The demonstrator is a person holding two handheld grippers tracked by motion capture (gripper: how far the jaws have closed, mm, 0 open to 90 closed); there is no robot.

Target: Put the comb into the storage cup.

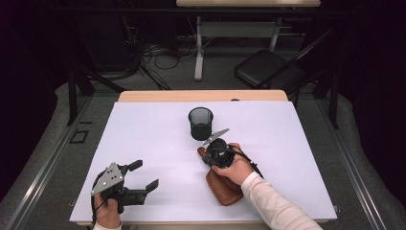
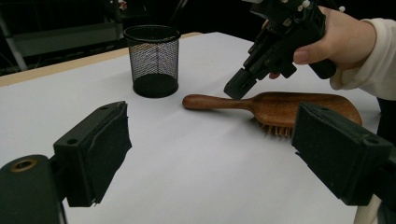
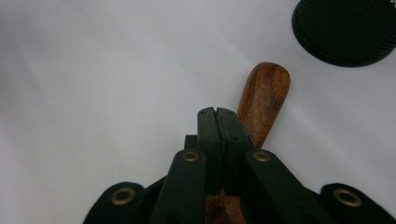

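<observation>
While mesh cup [image 1: 200, 123] stands empty, wooden hairbrush [image 2: 280, 105] beside it

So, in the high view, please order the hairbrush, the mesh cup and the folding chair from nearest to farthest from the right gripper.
1. Hairbrush: directly under the right gripper, on the table's near side.
2. Mesh cup: just beyond the gripper, mid-table.
3. Folding chair: on the floor behind the table, to the right.
</observation>
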